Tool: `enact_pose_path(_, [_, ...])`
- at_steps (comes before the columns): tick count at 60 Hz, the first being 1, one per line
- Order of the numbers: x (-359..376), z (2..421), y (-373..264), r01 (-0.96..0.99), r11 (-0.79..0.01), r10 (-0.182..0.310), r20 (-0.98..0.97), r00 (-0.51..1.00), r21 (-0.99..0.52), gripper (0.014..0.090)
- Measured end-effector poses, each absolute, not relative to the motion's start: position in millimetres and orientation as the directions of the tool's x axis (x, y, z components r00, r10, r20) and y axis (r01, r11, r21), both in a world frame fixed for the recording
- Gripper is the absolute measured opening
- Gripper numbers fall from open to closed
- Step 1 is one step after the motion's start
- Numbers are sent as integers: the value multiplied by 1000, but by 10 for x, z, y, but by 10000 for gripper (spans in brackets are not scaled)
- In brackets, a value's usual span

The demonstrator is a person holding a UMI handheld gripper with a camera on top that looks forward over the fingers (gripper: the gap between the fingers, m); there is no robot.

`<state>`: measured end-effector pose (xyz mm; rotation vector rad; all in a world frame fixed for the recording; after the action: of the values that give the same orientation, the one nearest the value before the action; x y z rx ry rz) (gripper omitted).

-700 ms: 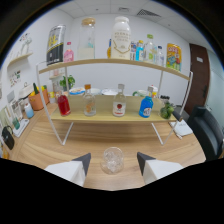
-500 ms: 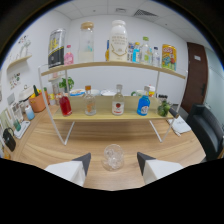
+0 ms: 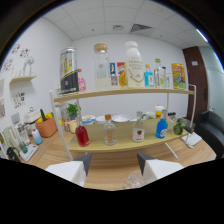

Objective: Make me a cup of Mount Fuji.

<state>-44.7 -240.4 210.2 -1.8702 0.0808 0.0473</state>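
My gripper [image 3: 114, 169] is open, its two pale fingertips [image 3: 75, 169] spread wide over a wooden table. A clear glass [image 3: 133, 180] stands low between them, nearer the right finger and only partly in view, with a gap on either side. Beyond the fingers is a two-level wooden shelf [image 3: 125, 145]. On its lower level stand a red bottle [image 3: 81, 134], a clear bottle with an orange cap [image 3: 110, 132], a red-labelled bottle [image 3: 138, 131] and a blue bottle [image 3: 161, 127]. White bowls [image 3: 120, 118] sit behind them.
The top level carries a dark can [image 3: 68, 71], a tall clear jar [image 3: 101, 66], a white bottle [image 3: 134, 64] and a yellow box [image 3: 178, 75]. An orange pot [image 3: 46, 127] stands on a side counter to the left. A dark door [image 3: 200, 75] is on the right.
The view has tilted up and drawn closer to the shelf. The glass has sunk lower between the fingers and is now half hidden. The fingers stay spread.
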Motion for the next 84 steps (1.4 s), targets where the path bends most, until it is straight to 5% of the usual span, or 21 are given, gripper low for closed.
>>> enact_pose_path(16, [-573, 2095, -1463, -34, -254, 4, -36, 999, -967, 827])
enact_pose_path(34, [-534, 1808, -961, -9, -304, 1, -9, 1000, -953, 370])
enact_pose_path(63, [-609, 2074, -1473, -6, -244, -7, -4, 1000, -970, 351])
enact_pose_path(84, [-678, 1278, -2248, -97, -342, -32, -92, 995, -935, 350])
